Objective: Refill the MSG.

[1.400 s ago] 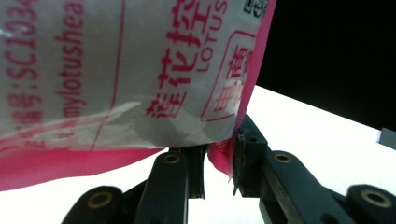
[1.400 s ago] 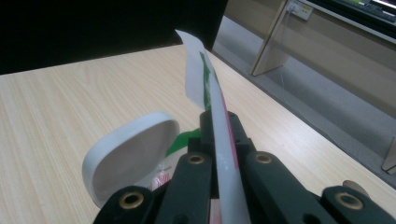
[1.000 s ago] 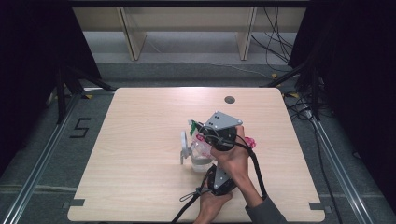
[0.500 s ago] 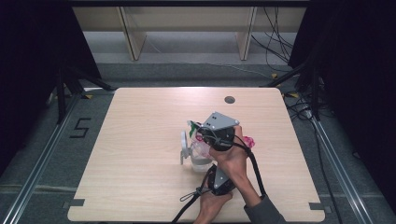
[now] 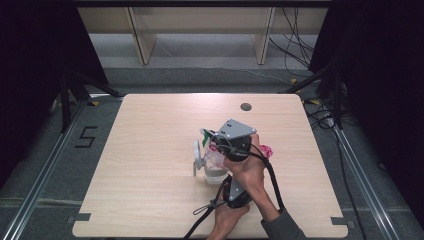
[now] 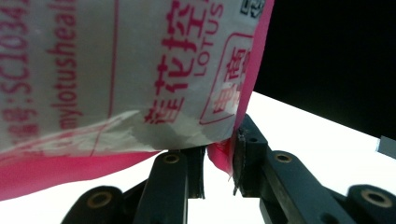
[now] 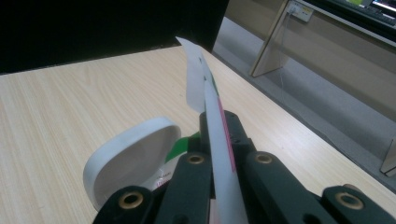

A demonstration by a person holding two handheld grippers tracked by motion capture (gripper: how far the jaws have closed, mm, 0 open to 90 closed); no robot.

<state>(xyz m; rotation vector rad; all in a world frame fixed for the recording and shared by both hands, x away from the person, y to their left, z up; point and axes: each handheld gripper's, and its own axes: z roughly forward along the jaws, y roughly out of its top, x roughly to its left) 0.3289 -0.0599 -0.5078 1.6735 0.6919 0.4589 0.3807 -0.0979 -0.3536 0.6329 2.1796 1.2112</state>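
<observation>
**Both grippers clamp one packet**

High view: the packet [image 5: 265, 150] sits right of table [image 5: 150, 150] centre, a cup [image 5: 212, 167] at its nine o'clock.

Left gripper [image 6: 219, 161] view: narrow jaws pinch the packet's pink edge.

Right gripper [image 7: 219, 140] view: jaws closed on the packet's edge, white lid [image 7: 133, 158] at nine o'clock.

Grey floor [image 5: 200, 75] (cables [image 5: 295, 40] trailing) and pale wooden shelving [image 5: 200, 20] behind.

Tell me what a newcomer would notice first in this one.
Probably the two grippers crowded together near the table's middle, both clamped on one pink-and-white printed packet. The right gripper pinches its thin edge; beside it, a white flip lid stands open on a clear container.
</observation>
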